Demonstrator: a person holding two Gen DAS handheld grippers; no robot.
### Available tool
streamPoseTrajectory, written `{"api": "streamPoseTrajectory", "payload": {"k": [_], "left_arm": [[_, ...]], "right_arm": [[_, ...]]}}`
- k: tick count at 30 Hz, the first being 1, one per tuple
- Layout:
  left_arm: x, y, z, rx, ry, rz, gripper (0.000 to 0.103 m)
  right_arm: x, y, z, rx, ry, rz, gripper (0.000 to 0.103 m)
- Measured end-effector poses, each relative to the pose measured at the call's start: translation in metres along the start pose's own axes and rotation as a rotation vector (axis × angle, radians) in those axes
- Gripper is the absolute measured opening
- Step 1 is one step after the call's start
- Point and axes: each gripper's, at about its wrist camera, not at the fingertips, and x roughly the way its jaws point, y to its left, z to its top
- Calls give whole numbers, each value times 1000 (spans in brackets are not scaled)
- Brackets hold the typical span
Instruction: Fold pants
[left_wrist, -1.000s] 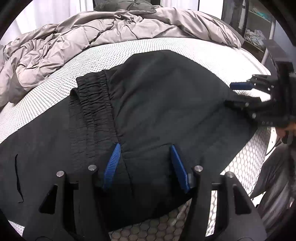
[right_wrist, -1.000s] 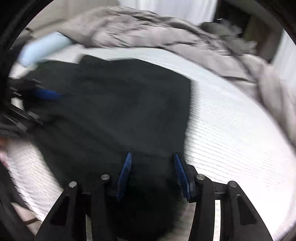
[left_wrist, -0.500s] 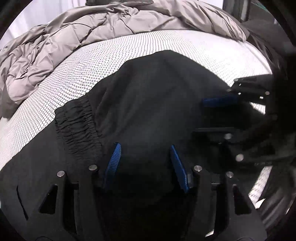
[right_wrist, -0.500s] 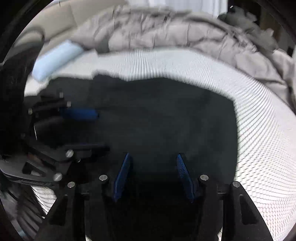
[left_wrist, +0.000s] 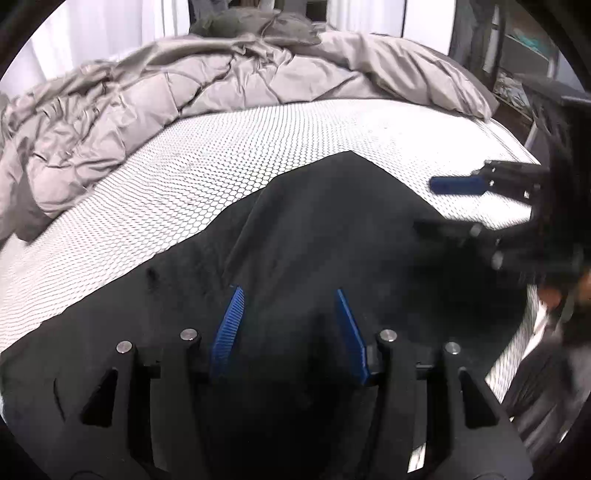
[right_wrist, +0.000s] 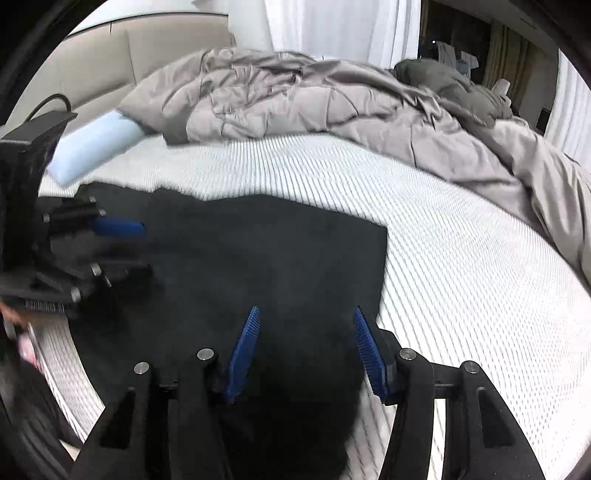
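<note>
1. The black pants (left_wrist: 332, 236) lie on the bed's white mesh-patterned mattress (left_wrist: 229, 147), spread across its near part. In the right wrist view they (right_wrist: 240, 258) form a flat dark sheet with a straight right edge and a squared far corner.
2. In the left wrist view the cloth rises into a soft ridge that runs toward a pointed far corner; a lower layer spreads out to the left, down to the picture's edge.
3. The left hand-held gripper (left_wrist: 290, 325) points steeply down over the pants. Its blue pads (left_wrist: 229, 328) stand apart and its jaws are closing. Dark cloth fills the gap between them, but the pads do not visibly press on it.
4. The right hand-held gripper (right_wrist: 306, 350) also hangs over the pants near their right edge, its blue pads (right_wrist: 243, 350) apart. Black cloth lies under and between them; no pinch shows.
5. Each gripper shows in the other's view: the right one (left_wrist: 454, 206) at the right edge of the left view, partly blurred, and the left one (right_wrist: 122, 247) at the left edge of the right view.
6. A rumpled grey duvet (left_wrist: 184, 85) is heaped along the far side of the bed, clear of the pants.
7. A pale blue pillow (right_wrist: 92, 144) lies at the far left corner of the mattress, near the pants.
8. No containers are in view.
</note>
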Motion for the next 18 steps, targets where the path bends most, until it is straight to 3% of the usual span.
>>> {"api": "streamPoseTrajectory", "payload": {"k": [3, 5, 7, 8, 13, 16, 18], "left_arm": [[33, 10, 9, -2, 80, 24, 47], [39, 24, 4, -19, 75, -9, 33], [33, 35, -4, -22, 57, -32, 30], [27, 36, -7, -16, 48, -8, 30], [8, 36, -10, -48, 42, 54, 30], [-8, 27, 1, -33, -33, 22, 31], [-1, 23, 12, -23, -29, 21, 31]], "right_arm": [[45, 11, 10, 3, 105, 86, 54], [71, 15, 1, -69, 191, 10, 54], [65, 9, -8, -115, 171, -67, 54], [61, 2, -11, -115, 176, -88, 55], [39, -7, -11, -61, 147, -25, 55], [22, 0, 4, -32, 72, 23, 55], [25, 8, 17, -17, 56, 25, 55]]}}
